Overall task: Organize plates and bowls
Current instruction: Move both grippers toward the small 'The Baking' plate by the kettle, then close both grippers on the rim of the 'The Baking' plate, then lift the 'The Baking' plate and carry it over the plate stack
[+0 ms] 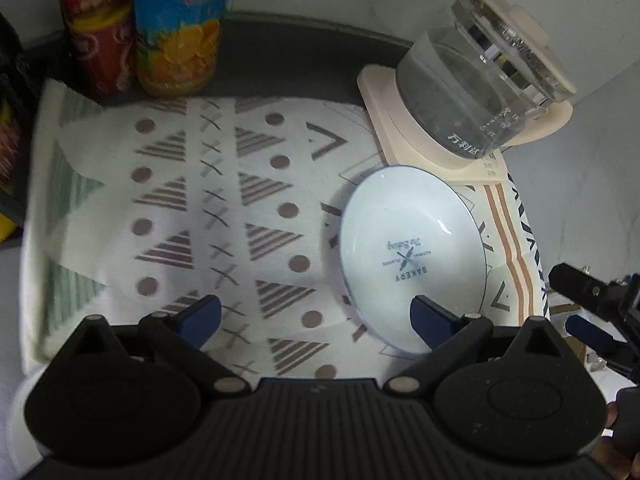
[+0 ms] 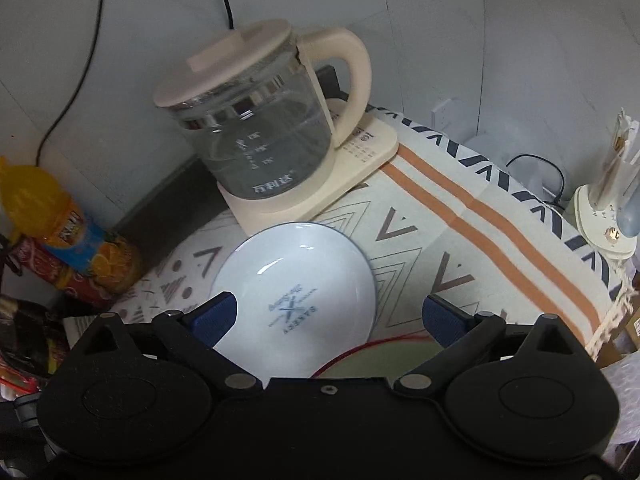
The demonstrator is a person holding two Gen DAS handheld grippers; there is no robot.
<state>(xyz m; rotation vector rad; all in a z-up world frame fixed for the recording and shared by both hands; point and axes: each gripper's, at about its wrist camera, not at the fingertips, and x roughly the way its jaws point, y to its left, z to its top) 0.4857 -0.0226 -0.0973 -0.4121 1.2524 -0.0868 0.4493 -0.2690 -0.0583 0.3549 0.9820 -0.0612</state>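
Right wrist view: your right gripper (image 2: 330, 310) hovers, jaws wide and empty, over the white blue-rimmed ceramic bowl (image 2: 296, 300) on the patterned cloth; at 12 o'clock the glass kettle (image 2: 256, 136) risks a knock. Left gripper (image 1: 316, 316) likewise gapes empty.

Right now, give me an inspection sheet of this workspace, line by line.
Surface: patterned cloth over a dark table.
Job's things: white plate flat on the cloth; green red-rimmed dish partly hidden below the right gripper.
Clutter: glass kettle on its cream base; orange drink bottle; red cola bottle.
Grippers: left gripper open, empty; right gripper open, empty.
Cables: black cable on the wall.
Surroundings: grey wall; white fan at right.
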